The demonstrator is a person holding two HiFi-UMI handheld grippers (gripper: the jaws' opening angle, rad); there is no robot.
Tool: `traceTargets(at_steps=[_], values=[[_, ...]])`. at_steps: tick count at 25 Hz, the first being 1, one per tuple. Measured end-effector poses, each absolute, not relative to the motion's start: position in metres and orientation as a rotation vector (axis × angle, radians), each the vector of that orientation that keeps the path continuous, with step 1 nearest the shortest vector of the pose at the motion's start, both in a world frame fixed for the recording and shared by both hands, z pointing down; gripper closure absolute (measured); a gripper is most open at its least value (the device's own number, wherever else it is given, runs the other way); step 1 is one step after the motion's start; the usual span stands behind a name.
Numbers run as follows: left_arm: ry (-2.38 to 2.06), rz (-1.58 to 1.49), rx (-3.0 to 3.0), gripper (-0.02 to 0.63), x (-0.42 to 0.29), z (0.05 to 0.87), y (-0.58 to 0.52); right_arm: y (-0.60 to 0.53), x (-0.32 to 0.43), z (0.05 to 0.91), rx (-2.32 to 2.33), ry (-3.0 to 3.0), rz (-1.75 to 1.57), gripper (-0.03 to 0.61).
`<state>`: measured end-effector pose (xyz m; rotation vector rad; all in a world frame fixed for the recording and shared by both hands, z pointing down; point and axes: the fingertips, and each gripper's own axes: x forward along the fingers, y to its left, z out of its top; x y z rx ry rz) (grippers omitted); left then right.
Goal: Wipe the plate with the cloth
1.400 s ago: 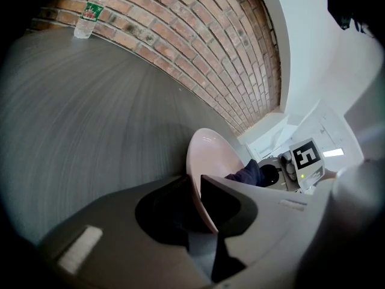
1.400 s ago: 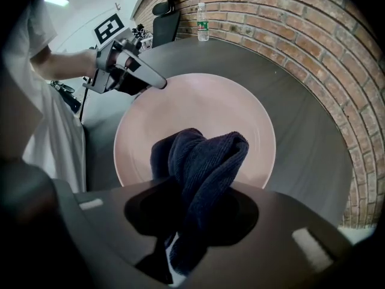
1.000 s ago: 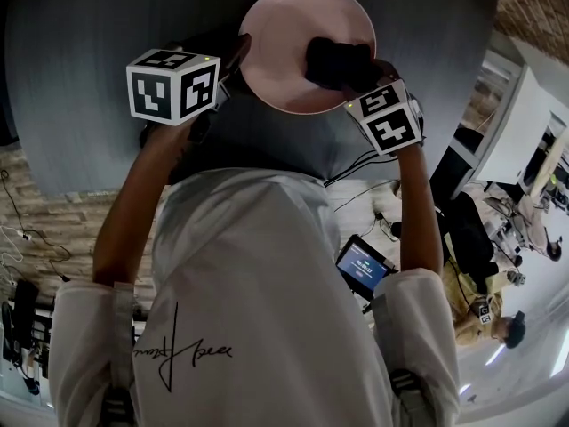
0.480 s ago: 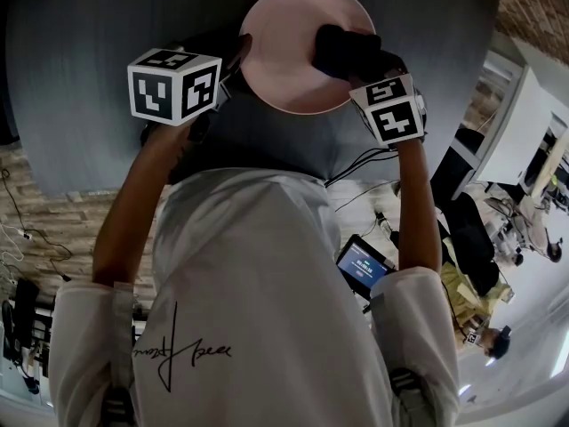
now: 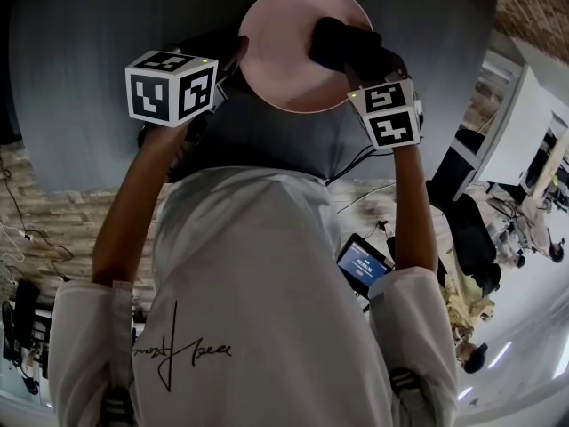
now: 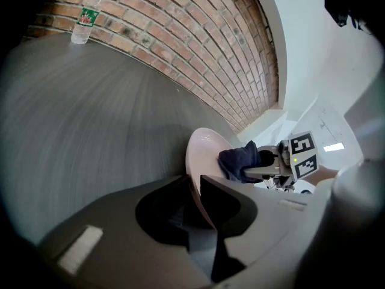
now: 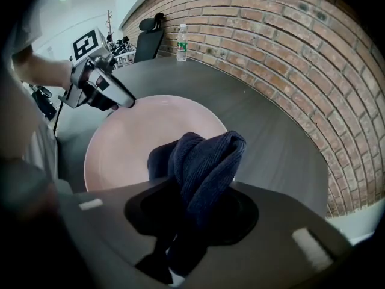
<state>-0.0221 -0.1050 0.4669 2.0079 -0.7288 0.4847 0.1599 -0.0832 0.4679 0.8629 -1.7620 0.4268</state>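
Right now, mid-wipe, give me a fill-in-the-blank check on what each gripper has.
1. The left gripper is clamped on the ____ of the plate.
2. The right gripper presses a dark ____ cloth against the plate.
3. The bottle stands on the table's far side, by the ____ wall.

Missing words: rim; blue; brick.

Shows a smooth, faintly glossy glaze on the pink plate (image 7: 126, 143), ceramic by the look. Reads as soft, ribbed, matt fabric in the dark blue cloth (image 7: 204, 155). Gives a streaky, brushed dark grey finish with a dull sheen on the table (image 6: 90, 113), material hard to tell. Looks rough and matt across the brick wall (image 7: 289, 47). Appears as clear, shiny plastic in the bottle (image 7: 181, 43). Presents smooth matt grey plastic on the left gripper (image 6: 195, 191) and right gripper (image 7: 180, 209)
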Motion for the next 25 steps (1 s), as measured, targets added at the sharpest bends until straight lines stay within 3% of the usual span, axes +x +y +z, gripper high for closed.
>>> traceTargets(at_steps=[25], values=[[-0.758, 0.422, 2.017, 0.584, -0.010, 0.434, -0.077, -0.052, 0.147, 0.418, 1.011, -1.952, 0.536, 0.452]])
